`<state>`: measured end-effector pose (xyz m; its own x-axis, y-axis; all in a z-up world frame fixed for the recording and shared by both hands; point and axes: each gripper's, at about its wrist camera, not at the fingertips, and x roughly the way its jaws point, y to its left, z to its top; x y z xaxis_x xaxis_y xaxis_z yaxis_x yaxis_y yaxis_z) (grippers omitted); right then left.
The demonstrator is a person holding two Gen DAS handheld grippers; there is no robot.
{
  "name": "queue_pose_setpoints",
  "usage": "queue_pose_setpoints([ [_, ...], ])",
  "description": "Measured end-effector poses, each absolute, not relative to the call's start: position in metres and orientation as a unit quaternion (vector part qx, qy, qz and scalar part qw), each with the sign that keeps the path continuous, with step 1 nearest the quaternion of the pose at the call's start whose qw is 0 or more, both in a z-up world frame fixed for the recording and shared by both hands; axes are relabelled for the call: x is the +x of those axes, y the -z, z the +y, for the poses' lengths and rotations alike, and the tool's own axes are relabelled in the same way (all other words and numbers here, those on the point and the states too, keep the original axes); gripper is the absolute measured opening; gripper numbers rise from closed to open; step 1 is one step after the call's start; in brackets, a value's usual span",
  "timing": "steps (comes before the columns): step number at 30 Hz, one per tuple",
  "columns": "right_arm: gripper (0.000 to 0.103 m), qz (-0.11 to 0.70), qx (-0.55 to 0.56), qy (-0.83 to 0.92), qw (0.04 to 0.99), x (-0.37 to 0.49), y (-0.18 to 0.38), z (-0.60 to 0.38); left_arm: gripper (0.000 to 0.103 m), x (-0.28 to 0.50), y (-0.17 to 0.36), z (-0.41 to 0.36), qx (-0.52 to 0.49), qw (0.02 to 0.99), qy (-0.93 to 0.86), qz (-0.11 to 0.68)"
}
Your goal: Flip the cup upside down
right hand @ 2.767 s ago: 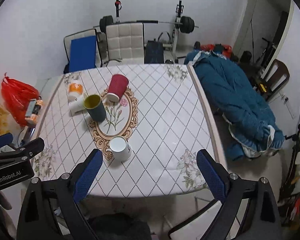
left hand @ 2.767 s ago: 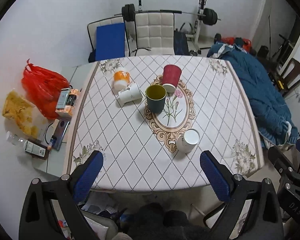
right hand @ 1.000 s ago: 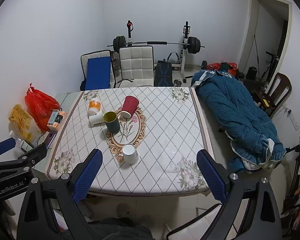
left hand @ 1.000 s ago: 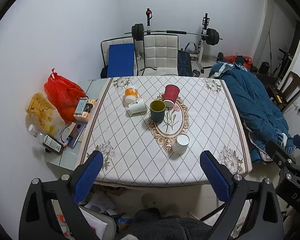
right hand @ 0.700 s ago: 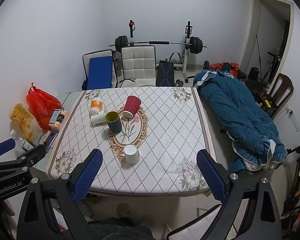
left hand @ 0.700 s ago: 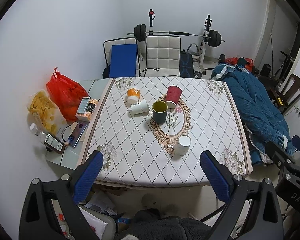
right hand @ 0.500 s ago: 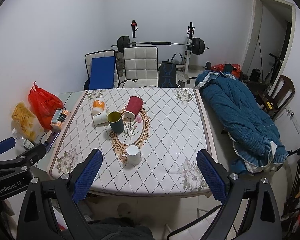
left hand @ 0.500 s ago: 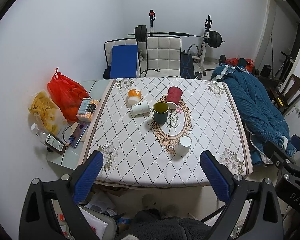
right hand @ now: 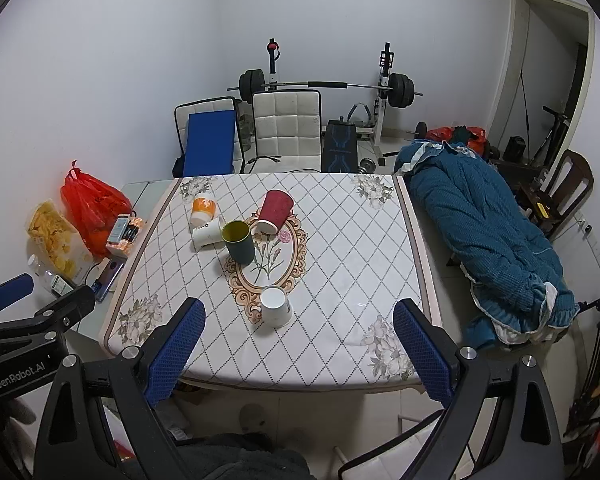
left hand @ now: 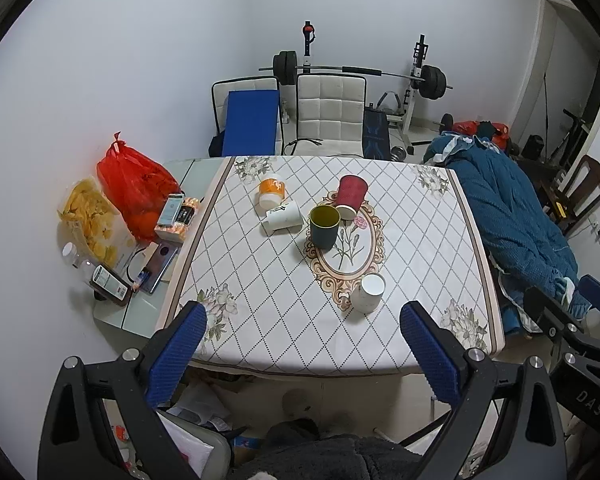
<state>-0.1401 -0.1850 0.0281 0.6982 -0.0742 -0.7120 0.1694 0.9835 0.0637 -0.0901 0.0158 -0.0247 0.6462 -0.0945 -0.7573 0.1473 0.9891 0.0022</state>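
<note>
Several cups stand or lie on the patterned table [left hand: 260,280]. A white cup [left hand: 368,293] [right hand: 276,306] stands upright near the front. A dark green cup [left hand: 324,227] [right hand: 239,241] stands upright in the middle. A red cup [left hand: 351,197] [right hand: 274,212] leans tilted, mouth down. A white cup [left hand: 283,217] [right hand: 208,231] and an orange cup [left hand: 271,192] [right hand: 202,210] lie on their sides. My left gripper [left hand: 300,340] and right gripper [right hand: 298,336] are both open and empty, held back from the table's front edge.
A side shelf at the left holds a red bag [left hand: 132,188], a snack bag [left hand: 88,216] and small items. Chairs [left hand: 328,114] and a barbell rack [left hand: 360,76] stand behind the table. A blue quilt [right hand: 484,232] lies at the right.
Both grippers have pulled back and up from the table, so the table and cups look smaller and farther. The cups have not moved.
</note>
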Motion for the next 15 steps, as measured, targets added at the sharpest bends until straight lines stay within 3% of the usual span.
queue_pose_setpoints([
  [15,0.097,0.391,0.064,0.062,0.916,-0.1345,-0.0286,-0.1783,0.099,-0.0859,0.0275,0.0181,0.027,0.904,0.064,0.422],
])
